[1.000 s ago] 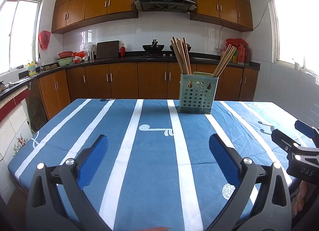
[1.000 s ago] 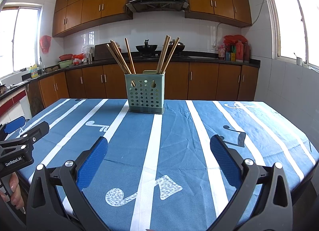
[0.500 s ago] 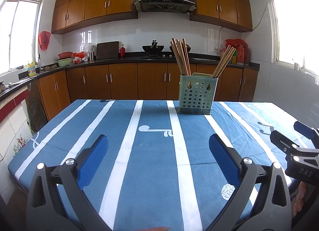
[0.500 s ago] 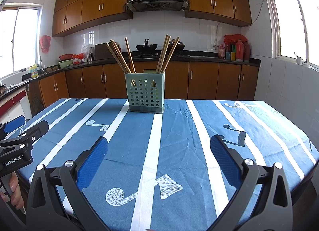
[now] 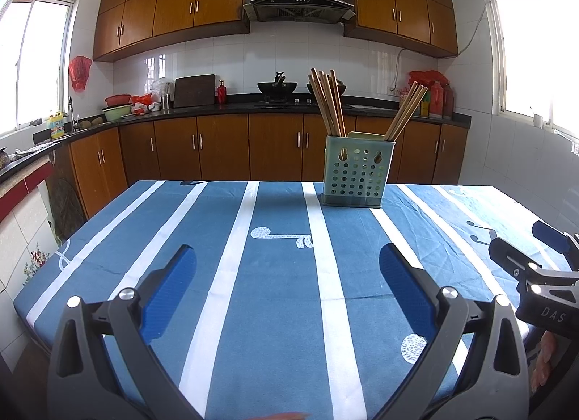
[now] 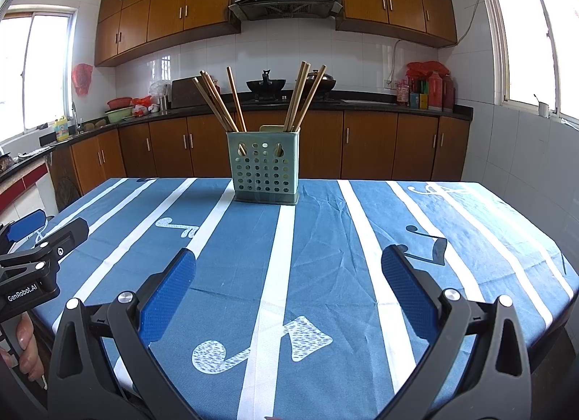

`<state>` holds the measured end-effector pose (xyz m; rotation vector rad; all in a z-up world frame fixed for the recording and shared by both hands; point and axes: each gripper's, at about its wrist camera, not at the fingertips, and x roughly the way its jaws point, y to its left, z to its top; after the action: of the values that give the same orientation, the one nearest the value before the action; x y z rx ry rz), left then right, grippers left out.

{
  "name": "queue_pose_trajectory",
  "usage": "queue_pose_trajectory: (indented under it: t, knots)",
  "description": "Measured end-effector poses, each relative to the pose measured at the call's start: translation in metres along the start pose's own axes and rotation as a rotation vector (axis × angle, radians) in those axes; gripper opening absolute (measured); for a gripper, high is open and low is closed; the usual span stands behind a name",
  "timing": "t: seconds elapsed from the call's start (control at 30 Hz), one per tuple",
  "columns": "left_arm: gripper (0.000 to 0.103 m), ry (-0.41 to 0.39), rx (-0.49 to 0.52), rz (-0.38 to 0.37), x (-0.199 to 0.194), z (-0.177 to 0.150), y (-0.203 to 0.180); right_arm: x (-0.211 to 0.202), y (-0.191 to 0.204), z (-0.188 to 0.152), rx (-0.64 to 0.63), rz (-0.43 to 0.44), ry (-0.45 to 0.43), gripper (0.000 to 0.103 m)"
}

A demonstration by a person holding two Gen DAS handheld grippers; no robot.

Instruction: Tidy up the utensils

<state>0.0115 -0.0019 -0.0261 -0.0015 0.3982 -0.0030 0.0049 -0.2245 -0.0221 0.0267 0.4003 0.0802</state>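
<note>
A pale green perforated utensil holder (image 5: 356, 175) stands upright at the far side of the table, also in the right wrist view (image 6: 265, 171). Several wooden chopsticks (image 5: 328, 105) stick out of it in two bunches, also seen in the right wrist view (image 6: 220, 103). My left gripper (image 5: 287, 288) is open and empty, low over the near table edge. My right gripper (image 6: 288, 288) is open and empty beside it, well short of the holder. Each gripper shows in the other's view, the right one (image 5: 535, 275) and the left one (image 6: 36, 250).
The table carries a blue cloth with white stripes (image 6: 325, 260). Behind it run wooden kitchen cabinets and a dark counter (image 5: 235, 106) with pots, bottles and bowls. Tiled walls and windows flank both sides.
Both grippers have drawn slightly back and lifted a little; the holder sits marginally farther away in both views. Jaws stay open.
</note>
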Motion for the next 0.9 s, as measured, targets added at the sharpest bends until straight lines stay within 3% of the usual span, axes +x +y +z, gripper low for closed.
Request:
queue_pose_trajectory:
  t: [0.9]
  knots:
    - [0.099, -0.002, -0.003, 0.000, 0.0012, -0.0015, 0.0010, 0.0001, -0.0001, 0.0001, 0.001, 0.001, 0.001, 0.101]
